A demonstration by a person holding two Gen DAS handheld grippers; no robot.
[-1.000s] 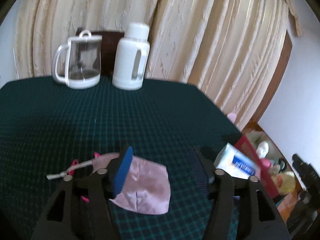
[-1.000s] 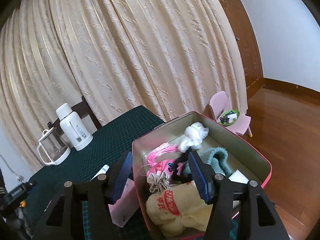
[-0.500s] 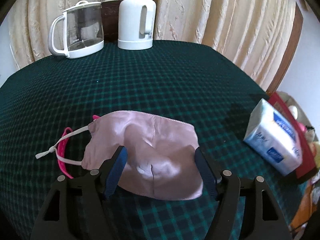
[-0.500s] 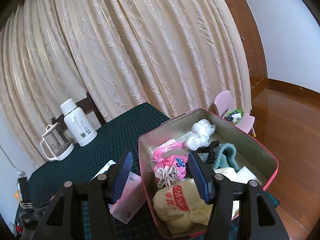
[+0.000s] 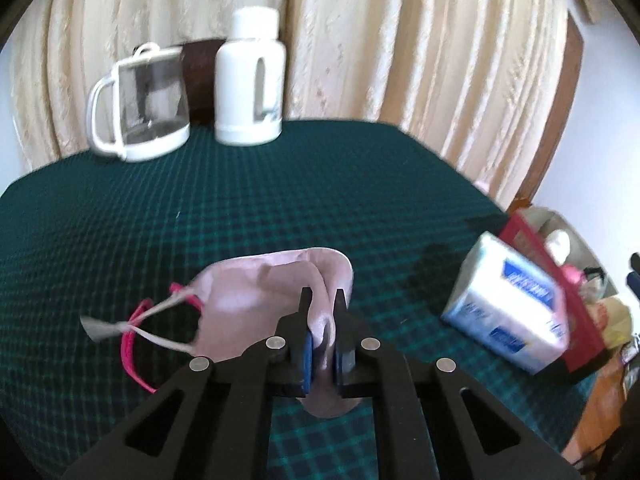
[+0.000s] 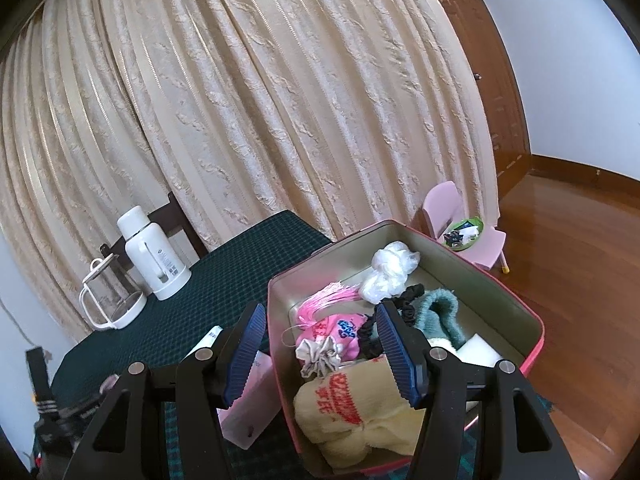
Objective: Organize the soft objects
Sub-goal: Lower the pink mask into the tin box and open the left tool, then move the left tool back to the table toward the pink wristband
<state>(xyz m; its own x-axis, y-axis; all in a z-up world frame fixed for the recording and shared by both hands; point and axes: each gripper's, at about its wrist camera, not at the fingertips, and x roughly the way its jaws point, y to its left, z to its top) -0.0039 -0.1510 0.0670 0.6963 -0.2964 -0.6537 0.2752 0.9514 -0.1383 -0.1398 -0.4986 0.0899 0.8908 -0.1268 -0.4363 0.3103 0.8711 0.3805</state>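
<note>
A pink face mask (image 5: pixel 256 288) lies on the dark green checked tablecloth (image 5: pixel 280 184), its white ear loop and a pink cord (image 5: pixel 132 344) trailing left. My left gripper (image 5: pixel 322 296) has its jaws closing, and the pads pinch a raised fold of the mask. In the right wrist view my right gripper (image 6: pixel 319 310) hangs open and empty over a pink tin box (image 6: pixel 532 320). The box holds a yellow cloth (image 6: pixel 352 408), a teal knit piece (image 6: pixel 440 312), a white plastic wad (image 6: pixel 388 272) and a pink pouch (image 6: pixel 340 328).
A tissue pack (image 5: pixel 512 312) leans against the box (image 5: pixel 532 240) at the table's right edge. A white thermos (image 5: pixel 250 80) and a glass jug (image 5: pixel 140 108) stand at the far edge before the curtain. A small pink chair (image 6: pixel 460 216) stands on the wooden floor.
My left gripper came down over the mask and shut on it, bunching the cloth into a fold. The right gripper and the box stayed where they were.
</note>
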